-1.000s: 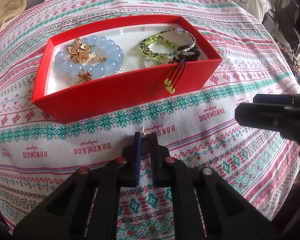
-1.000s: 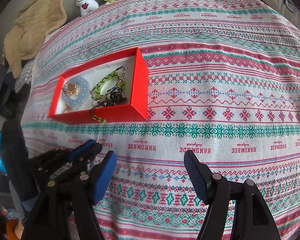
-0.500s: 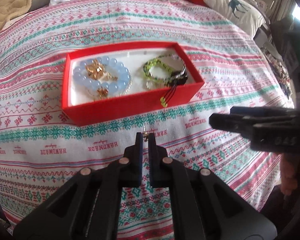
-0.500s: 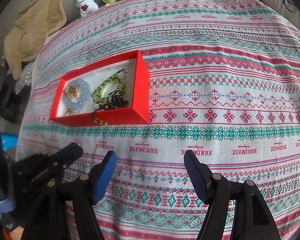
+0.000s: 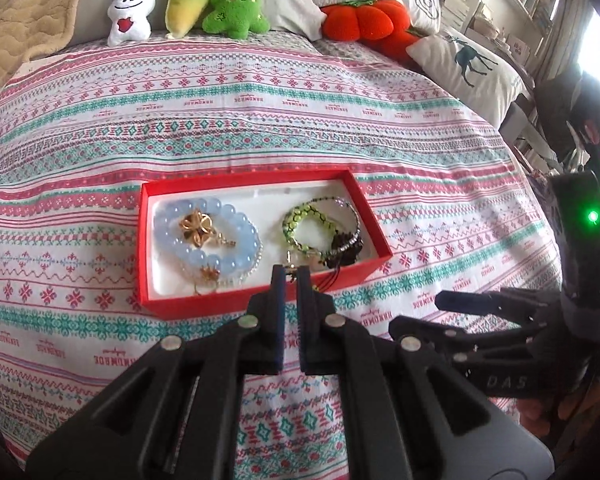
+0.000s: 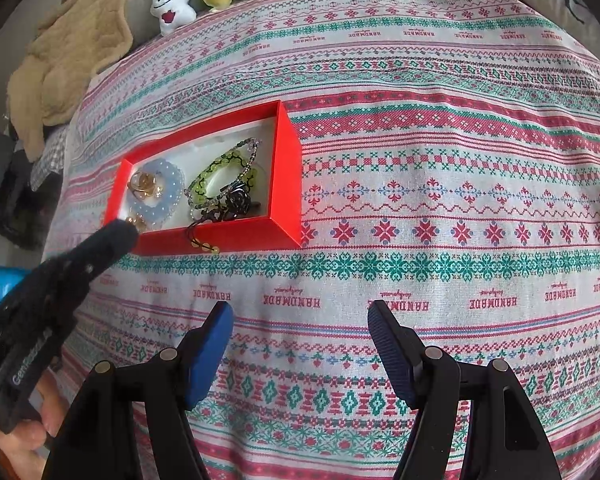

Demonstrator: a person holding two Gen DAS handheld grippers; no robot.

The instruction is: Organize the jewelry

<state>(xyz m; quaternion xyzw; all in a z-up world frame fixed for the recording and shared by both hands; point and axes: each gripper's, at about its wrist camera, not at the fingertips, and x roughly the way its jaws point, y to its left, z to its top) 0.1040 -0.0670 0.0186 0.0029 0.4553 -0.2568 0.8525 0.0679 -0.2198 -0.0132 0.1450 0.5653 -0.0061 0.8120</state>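
A small gold-coloured piece, probably an earring or a charm (too small to tell which), sits pinched at the very tips of the left gripper, whose jaws are closed tight on it. A second ago the same gripper was low over the patterned bedspread in front of the red box; now it has come up, and its tips line up with the box's near wall in the left wrist view. That reads as the pick being done and the carry to the box underway. Inside lie a pale blue bead bracelet, a gold flower, a green bead bracelet and a dark piece. The right gripper has kept still, fingers spread wide with nothing between them. From the right wrist view the held piece is hidden behind the left gripper's blurred tip
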